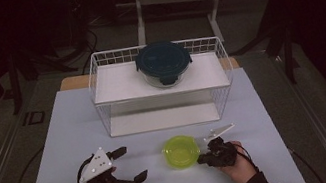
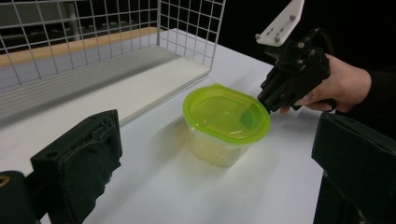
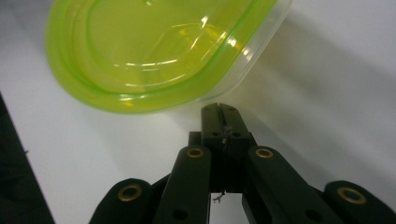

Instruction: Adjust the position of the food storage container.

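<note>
Plainly the work in hand concerns the green-lidded tub, which stands on the white counter at the lower middle of the high view, in front of the wire rack; the right tongs sit at its right-hand rim with jaws pressed together on nothing, their tips just at the lid's edge, as the right gripper view shows; the left tongs wait at the lower left with jaws spread wide, well apart from the tub; a dark-lidded glass container rests on the rack's upper shelf; to do the step well, I judge the right tongs should part before closing on the lid's lip, coming in low and level so the light tub does not skid; the left tongs could steady the far side.
</note>
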Available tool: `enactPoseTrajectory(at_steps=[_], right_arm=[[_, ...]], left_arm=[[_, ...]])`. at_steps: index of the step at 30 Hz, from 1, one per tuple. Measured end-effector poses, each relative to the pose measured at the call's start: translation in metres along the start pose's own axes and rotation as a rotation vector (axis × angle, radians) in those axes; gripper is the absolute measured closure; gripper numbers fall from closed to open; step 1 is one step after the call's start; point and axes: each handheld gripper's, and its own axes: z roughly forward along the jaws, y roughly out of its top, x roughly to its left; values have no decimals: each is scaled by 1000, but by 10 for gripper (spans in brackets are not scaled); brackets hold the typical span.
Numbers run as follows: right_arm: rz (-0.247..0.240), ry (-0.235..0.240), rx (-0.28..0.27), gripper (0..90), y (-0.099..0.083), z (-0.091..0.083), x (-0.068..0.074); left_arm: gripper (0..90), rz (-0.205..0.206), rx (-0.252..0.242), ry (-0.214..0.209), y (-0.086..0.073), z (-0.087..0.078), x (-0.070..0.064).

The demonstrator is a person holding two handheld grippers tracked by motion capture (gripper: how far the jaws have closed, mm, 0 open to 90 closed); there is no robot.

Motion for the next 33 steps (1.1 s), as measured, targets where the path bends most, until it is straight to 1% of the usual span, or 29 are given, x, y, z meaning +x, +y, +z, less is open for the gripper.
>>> enactPoseTrajectory(at_steps=[1,5,9,13,16,21,24,26,33], right_arm=[[0,-9,1,900,1,0,-1],[25,-27,-20,900,3,-2,-8],[34,-28,-21,900,6,1,-10],[27,-13,-16,900,11,6,-8],[13,-6,-8,900,13,8,-3],[12,8,-8,900,15,12,0],[0,17,-9,900,17,14,2],[-1,15,-7,900,18,15,4],[-6,31,-6,900,22,19,9]], left_arm=[[12,1,-1,0,0,0,0],[12,-1,-4,1,0,-1,1],[12,0,-4,1,0,-1,1],[12,-2,-2,0,0,0,1],[12,-1,-3,1,0,0,1],[12,3,-3,2,0,-1,1],[12,1,-5,2,0,-1,1],[12,1,-4,1,0,-1,1],[12,1,-4,1,0,-1,1]])
